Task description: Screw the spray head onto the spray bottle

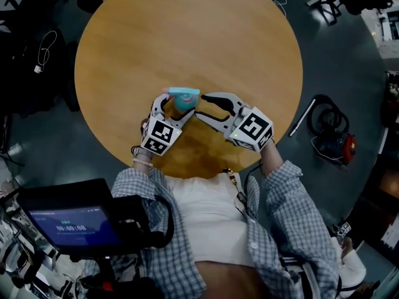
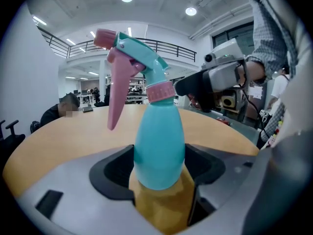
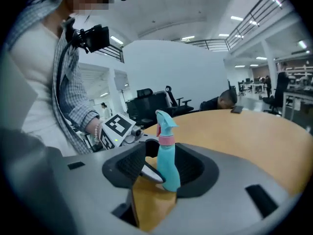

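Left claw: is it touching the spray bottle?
Touching. In the left gripper view the spray bottle sits wedged in the left claw, pressed against it on both sides with no gap.

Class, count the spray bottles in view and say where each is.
1. The teal spray bottle is gripped by the left gripper over the table, on its near side. No other shows.

spray bottle point(image 1: 184, 97) near edge, bare tabletop point(image 1: 187, 36) beyond
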Tool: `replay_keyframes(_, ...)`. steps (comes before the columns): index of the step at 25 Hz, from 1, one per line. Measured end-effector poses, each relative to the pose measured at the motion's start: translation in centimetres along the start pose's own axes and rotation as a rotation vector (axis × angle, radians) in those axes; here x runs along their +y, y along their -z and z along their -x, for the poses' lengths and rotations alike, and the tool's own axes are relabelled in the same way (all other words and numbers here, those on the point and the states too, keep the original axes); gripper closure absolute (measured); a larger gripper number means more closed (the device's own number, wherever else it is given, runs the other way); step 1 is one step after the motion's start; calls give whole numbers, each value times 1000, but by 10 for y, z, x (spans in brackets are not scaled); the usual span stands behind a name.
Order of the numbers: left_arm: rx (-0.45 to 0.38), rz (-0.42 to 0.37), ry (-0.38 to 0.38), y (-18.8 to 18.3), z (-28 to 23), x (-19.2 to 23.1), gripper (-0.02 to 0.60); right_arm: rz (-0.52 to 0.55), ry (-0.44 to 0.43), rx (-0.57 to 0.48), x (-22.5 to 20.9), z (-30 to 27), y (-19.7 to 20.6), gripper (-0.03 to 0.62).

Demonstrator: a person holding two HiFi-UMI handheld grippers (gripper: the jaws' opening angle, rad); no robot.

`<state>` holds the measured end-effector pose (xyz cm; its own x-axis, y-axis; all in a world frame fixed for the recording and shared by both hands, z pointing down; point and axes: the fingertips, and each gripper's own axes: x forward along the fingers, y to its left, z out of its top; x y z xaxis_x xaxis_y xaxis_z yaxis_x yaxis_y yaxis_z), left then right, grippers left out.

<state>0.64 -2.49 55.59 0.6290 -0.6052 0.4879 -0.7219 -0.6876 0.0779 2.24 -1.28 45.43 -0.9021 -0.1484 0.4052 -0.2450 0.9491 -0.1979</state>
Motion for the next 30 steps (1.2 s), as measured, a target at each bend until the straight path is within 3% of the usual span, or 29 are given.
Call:
replay_keyframes(7,6,-7,4,2,2,-2,245,-19,-155,51,-13,-27,-5,382)
replay_keyframes(12,5,-16,4,2,3,-2,247,-21,-255,20,-8,-33,-17,385)
replay_keyframes(16,5,-16,4,2,5,-3,245,-4,-258,-4,-6,-36,-18,461)
replay_keyframes(20,6,-17,1,2,6,-3,247,27,-205,-39,-3,-35,-18,474)
replay_keyframes(30,2,-16,0,2,2,-7,245,36,104,-172,-4,-22,-15,474)
